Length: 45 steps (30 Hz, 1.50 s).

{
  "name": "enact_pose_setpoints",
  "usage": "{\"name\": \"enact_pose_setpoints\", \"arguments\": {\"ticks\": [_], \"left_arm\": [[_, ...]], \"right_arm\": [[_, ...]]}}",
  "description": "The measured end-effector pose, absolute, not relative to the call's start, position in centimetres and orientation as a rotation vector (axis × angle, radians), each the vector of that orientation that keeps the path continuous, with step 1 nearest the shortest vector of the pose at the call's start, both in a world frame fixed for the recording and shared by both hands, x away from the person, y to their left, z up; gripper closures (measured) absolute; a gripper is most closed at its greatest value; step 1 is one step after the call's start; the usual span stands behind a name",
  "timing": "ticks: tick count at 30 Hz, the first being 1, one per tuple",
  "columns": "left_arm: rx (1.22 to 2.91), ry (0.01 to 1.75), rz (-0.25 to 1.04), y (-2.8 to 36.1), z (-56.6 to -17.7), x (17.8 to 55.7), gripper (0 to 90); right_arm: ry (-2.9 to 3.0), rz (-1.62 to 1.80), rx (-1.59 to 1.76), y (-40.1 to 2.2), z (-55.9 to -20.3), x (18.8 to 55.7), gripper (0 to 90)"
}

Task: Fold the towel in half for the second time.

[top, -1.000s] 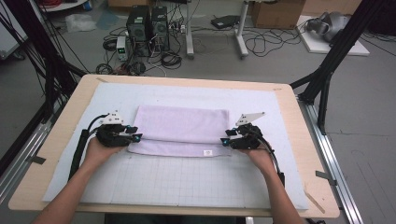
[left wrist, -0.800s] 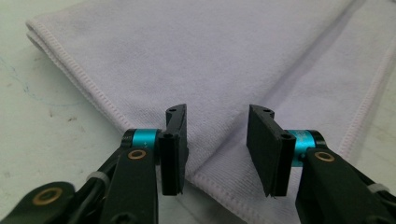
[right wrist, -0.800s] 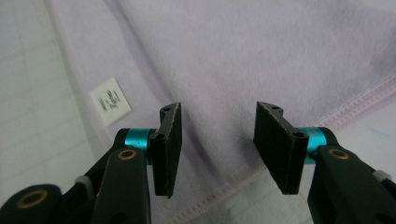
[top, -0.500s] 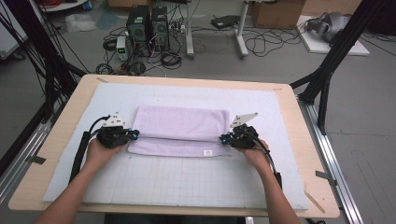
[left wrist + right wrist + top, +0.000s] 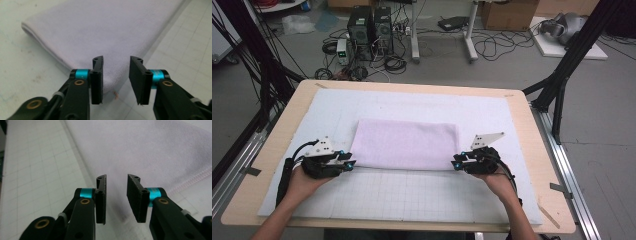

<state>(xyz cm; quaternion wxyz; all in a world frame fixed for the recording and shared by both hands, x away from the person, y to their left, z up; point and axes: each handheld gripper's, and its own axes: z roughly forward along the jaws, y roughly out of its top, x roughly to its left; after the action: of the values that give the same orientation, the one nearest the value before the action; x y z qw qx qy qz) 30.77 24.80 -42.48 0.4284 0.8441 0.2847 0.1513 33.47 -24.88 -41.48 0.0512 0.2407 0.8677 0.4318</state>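
I find the folded lilac towel [image 5: 406, 144] lying flat on the white gridded mat [image 5: 422, 195] that covers the wooden table [image 5: 532, 150], at about the middle of the mat, its long edges running across the table.

My left gripper [image 5: 348, 164] sits on the mat at the towel's near left corner, held in the person's left hand [image 5: 302, 182]. In the left gripper view the jaws stand parted, with a clear gap between them; they have just been opening. The towel's [image 5: 100, 37] rounded folded corner lies just ahead of and below the gap, and the pads do not press on it. I record this gripper [image 5: 116, 75] as released, holding nothing.

My right gripper [image 5: 457, 164] sits at the towel's near right corner, held in the person's right hand [image 5: 494, 180]. In the right gripper view its jaws are likewise parted and have just been opening. Nothing is pinched between them; the gap shows towel cloth [image 5: 155, 152] and mat [image 5: 37, 170] beyond. A stitched hem runs along the towel's edge at the right of that view. I record this gripper [image 5: 116, 195] as released too.

Both grippers point inward toward each other along the towel's near edge. The towel's upper layer looks smooth, with its near edge aligned with the mat's grid lines.

On the floor beyond the table I note computer towers [image 5: 369, 25] and loose cables [image 5: 492, 47].
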Motion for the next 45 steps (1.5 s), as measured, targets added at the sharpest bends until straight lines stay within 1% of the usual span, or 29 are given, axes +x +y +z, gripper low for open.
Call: {"name": "enact_pose_setpoints", "arguments": {"ticks": [2,6,8,11,14,22,28,31,35,45], "left_arm": [[2.097,0.738,0.37,24.8,-42.7,31.0,60.4],[2.075,0.764,0.381,24.4,-43.0,32.1,59.3],[2.049,0.774,0.387,24.2,-43.1,32.3,58.8],[2.04,0.787,0.403,24.1,-43.2,32.5,56.1],[2.025,0.794,0.404,24.3,-43.2,32.5,54.7],[1.999,0.808,0.409,24.8,-42.9,32.0,47.5],[1.975,0.832,0.429,25.3,-42.6,31.3,40.1],[1.972,0.841,0.44,25.5,-42.6,31.1,36.1],[1.971,0.844,0.437,25.7,-42.5,30.6,33.1],[1.969,0.844,0.44,26.2,-42.3,29.4,31.1]], "right_arm": [[2.62,1.342,0.758,-24.7,-41.8,33.6,63.3],[2.589,1.32,0.756,-24.0,-42.1,34.1,57.8],[2.573,1.309,0.775,-24.0,-42.4,34.5,56.8],[2.549,1.303,0.818,-24.1,-42.7,34.8,51.7],[2.529,1.304,0.84,-24.2,-42.9,35.0,46.9],[2.484,1.292,0.874,-24.2,-42.6,34.6,32.9],[2.486,1.246,0.903,-23.9,-42.5,34.0,22.1],[2.448,1.262,0.883,-24.0,-42.4,33.3,20.7],[2.429,1.277,0.875,-24.6,-42.4,32.4,18.7],[2.386,1.303,0.885,-25.6,-42.4,30.6,15.6]]}}
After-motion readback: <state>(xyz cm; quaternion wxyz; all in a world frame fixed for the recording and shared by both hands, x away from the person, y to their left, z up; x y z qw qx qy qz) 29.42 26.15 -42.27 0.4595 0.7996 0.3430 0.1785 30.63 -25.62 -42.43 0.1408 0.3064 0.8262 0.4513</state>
